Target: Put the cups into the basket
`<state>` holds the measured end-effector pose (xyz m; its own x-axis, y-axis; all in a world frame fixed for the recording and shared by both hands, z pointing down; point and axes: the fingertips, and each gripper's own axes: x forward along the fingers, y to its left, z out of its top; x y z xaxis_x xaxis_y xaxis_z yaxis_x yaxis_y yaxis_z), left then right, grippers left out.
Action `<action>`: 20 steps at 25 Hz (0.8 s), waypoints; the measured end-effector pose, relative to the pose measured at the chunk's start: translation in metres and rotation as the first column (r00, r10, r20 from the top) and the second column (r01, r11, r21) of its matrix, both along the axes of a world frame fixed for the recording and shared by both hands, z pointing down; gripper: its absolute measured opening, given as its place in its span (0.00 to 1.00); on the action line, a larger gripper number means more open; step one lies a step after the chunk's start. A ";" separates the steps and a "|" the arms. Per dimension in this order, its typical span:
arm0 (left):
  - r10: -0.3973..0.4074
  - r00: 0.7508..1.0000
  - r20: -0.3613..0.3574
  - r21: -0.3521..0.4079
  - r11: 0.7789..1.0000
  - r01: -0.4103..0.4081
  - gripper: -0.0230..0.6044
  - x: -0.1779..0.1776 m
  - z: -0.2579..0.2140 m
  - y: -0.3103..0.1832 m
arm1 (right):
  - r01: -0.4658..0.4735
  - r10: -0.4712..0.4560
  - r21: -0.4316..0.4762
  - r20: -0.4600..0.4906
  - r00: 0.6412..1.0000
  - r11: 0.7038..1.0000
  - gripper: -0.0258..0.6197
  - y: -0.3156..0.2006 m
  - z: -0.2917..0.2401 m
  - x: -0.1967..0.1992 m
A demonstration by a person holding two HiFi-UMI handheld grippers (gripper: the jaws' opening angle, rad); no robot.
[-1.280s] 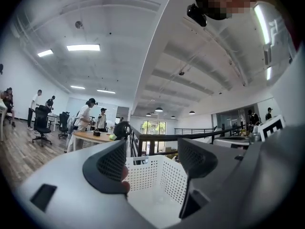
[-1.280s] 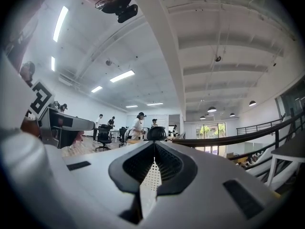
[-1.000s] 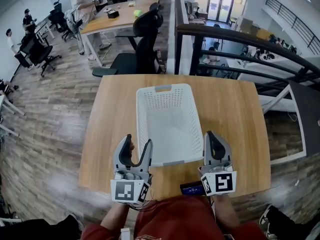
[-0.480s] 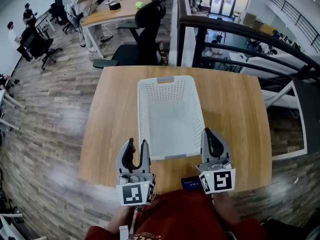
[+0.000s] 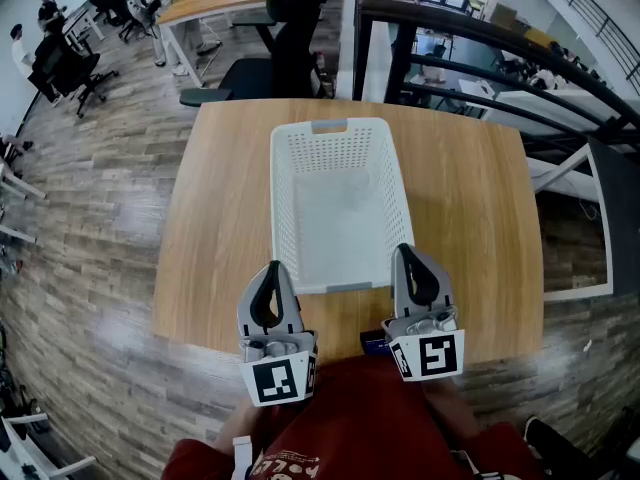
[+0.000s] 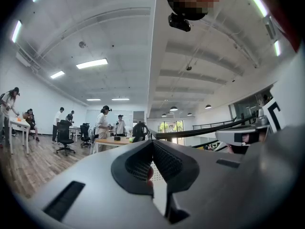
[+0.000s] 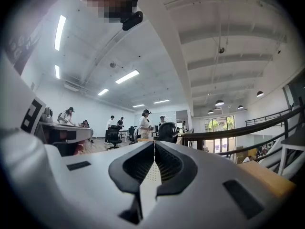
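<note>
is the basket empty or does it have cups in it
Empty. In the head view the white basket shows only its bare floor, with nothing lying inside it.

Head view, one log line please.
white perforated plastic basket: empty | left gripper: just closed, empty | right gripper: shut, empty | cups: none visible

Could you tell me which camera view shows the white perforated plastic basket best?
The head view: the whole white perforated plastic basket from above. Both gripper views show only a sliver of perforated wall beyond their jaws.
</note>
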<state>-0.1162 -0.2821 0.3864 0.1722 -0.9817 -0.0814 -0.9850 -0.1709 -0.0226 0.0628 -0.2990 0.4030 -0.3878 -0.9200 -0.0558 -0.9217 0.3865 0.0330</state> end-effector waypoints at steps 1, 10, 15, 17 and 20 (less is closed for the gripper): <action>-0.001 1.000 -0.002 -0.010 1.000 0.001 0.05 0.001 0.002 0.001 | 0.002 -0.002 -0.003 0.000 1.000 1.000 0.06 0.001 0.001 0.000; 0.022 1.000 -0.011 -0.022 1.000 -0.022 0.05 0.005 0.004 0.004 | -0.003 0.003 -0.004 -0.013 1.000 1.000 0.06 0.007 0.000 0.001; 0.043 0.999 -0.017 0.009 0.999 -0.042 0.05 0.009 0.000 0.002 | 0.009 -0.009 -0.002 -0.010 1.000 1.000 0.06 0.005 0.001 -0.001; 0.045 0.999 -0.022 0.005 0.999 -0.045 0.05 0.009 0.001 0.002 | 0.010 -0.010 0.000 -0.009 1.000 1.000 0.06 0.005 0.000 -0.001; 0.050 0.998 -0.023 0.007 0.999 -0.050 0.05 0.009 0.000 0.003 | 0.012 -0.012 0.000 -0.009 1.000 1.000 0.06 0.006 -0.002 -0.002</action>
